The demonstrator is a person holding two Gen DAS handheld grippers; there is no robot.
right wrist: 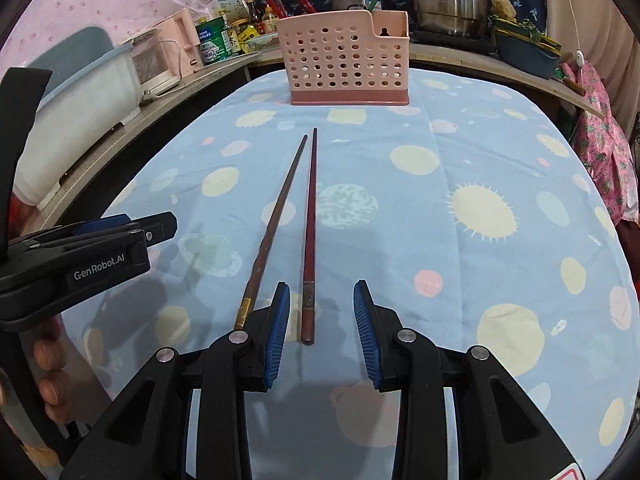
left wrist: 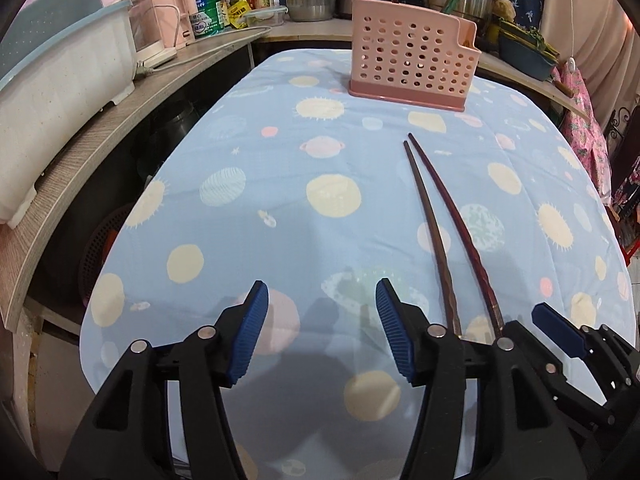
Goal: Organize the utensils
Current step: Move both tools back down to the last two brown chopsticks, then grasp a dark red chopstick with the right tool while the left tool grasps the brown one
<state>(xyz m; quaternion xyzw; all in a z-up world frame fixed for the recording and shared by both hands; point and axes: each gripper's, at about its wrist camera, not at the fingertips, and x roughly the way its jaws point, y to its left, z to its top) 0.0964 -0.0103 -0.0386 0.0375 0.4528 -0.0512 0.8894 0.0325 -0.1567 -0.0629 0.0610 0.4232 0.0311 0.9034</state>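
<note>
A bench covered in soft, lightly quilted blue cloth printed with pale yellow suns, ringed planets and pink dots carries the task's things. At its far end stands the holder, a pink plastic box with straight walls pierced by rows of round holes, a darker pink solid base and a stepped top edge; in the right wrist view a lower compartment sits at its right end.

Two chopsticks lie on the cloth on the near side of the holder, well apart from it, their thin tips pointing toward it and almost meeting. The brown chopstick is slender and worn, with a brassy band near its thick end; the red chopstick is glossy lacquer with a dull metal band near its blunt end. They spread slightly toward the near ends.

The left claw hovers over bare cloth on the side of the brown chopstick away from the red one, its ribbed blue rubber pads standing apart with nothing between them. The right claw is also apart, lower over the near end of the red chopstick, which lies between the pads without touching either. The brown chopstick's banded end lies just outside that claw's left finger. Both claws have matte black plastic arms with round metal pins.
</note>
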